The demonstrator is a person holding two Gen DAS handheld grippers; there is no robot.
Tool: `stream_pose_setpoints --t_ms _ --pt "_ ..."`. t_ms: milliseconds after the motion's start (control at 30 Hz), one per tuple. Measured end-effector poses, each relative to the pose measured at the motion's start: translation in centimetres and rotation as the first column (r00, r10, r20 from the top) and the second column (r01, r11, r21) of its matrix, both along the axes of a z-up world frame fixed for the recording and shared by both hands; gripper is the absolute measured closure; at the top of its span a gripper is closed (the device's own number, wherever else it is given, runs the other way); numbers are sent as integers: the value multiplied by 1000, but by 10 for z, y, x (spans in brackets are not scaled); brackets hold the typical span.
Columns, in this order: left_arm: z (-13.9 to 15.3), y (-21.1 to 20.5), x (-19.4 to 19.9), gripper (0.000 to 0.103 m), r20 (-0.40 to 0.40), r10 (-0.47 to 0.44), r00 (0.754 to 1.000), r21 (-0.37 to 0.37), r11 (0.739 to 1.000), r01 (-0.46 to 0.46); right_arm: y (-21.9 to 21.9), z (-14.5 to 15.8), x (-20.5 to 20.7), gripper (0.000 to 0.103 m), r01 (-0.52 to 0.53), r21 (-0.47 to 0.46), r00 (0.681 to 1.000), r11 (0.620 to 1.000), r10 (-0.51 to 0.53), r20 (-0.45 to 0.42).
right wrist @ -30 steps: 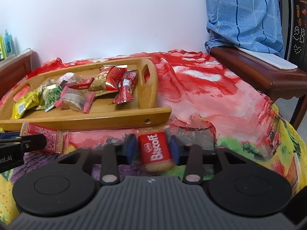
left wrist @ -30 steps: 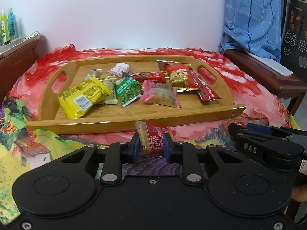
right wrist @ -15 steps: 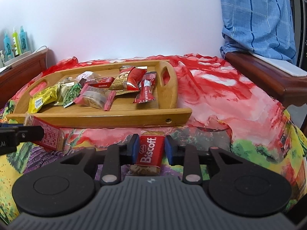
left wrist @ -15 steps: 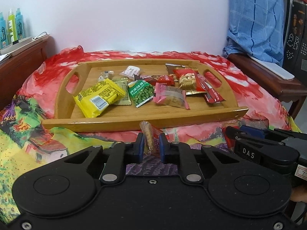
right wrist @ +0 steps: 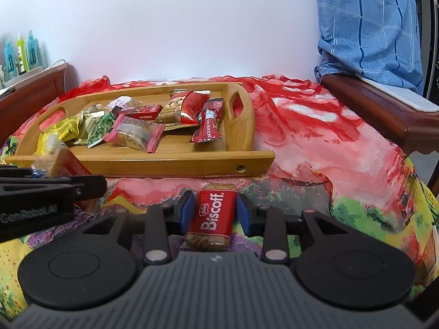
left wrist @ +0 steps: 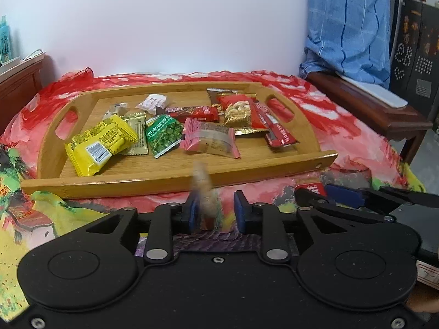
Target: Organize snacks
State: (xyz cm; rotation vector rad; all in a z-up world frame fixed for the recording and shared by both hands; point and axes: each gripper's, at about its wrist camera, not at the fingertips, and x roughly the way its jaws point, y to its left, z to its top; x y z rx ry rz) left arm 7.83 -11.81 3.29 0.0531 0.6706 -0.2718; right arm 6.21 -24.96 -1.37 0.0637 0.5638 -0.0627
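A wooden tray [left wrist: 164,183] [right wrist: 164,164] on the red cloth holds several snack packets, among them a yellow one [left wrist: 101,142] and a pink one [left wrist: 211,141]. My left gripper [left wrist: 216,211] hovers just before the tray's near rim. Its jaws are opening, and a blurred biscuit packet [left wrist: 204,192] [right wrist: 63,161] leans by the left pad, clear of the right one. My right gripper [right wrist: 215,208] sits to the right, also opening. A red Biscoff packet [right wrist: 214,213] stands between its pads with slim gaps on both sides.
The tray rests on a colourful cloth [right wrist: 315,142] over a low surface. A dark wooden bench [left wrist: 365,104] with a blue checked cloth [right wrist: 370,27] stands at the right. Bottles [right wrist: 19,52] line a wooden ledge at far left. A white wall is behind.
Both pairs of jaws have spread apart. The left gripper's packet turned edge-on and now blurs loose beside one pad. The Biscoff packet is no longer squeezed.
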Motion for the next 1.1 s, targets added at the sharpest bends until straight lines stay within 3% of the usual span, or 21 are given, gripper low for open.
stream_pose_setpoints --t_ms 167,367,433,500,633,733,833,1100 --pt "-8 0 3 68 -12 12 1000 37 999 -11 4 -2 2 48 8 -30 1000 1000 -8 -2" --pt "-12 11 4 64 -23 48 999 7 999 -48 6 -3 0 48 18 -36 1000 999 -18 5" --pt "-12 14 6 57 -37 32 999 -8 999 -32 6 -2 1 48 19 -33 1000 999 -19 5" --pt "-13 14 6 50 -41 52 998 21 998 -51 5 -2 1 47 19 -29 1000 999 -18 4" --pt "-18 14 7 49 -38 104 994 90 991 -101 5 -3 1 47 18 -27 1000 999 -17 2" --pt "-19 14 8 41 -34 119 992 106 988 -114 5 -3 1 47 17 -24 1000 1000 -17 2" --pt "-19 16 10 17 -30 129 991 112 986 -125 6 -3 1 46 16 -28 1000 999 -16 1" --pt "-22 26 16 19 -68 147 987 53 988 -143 9 -4 1 44 12 -36 1000 999 -12 0"
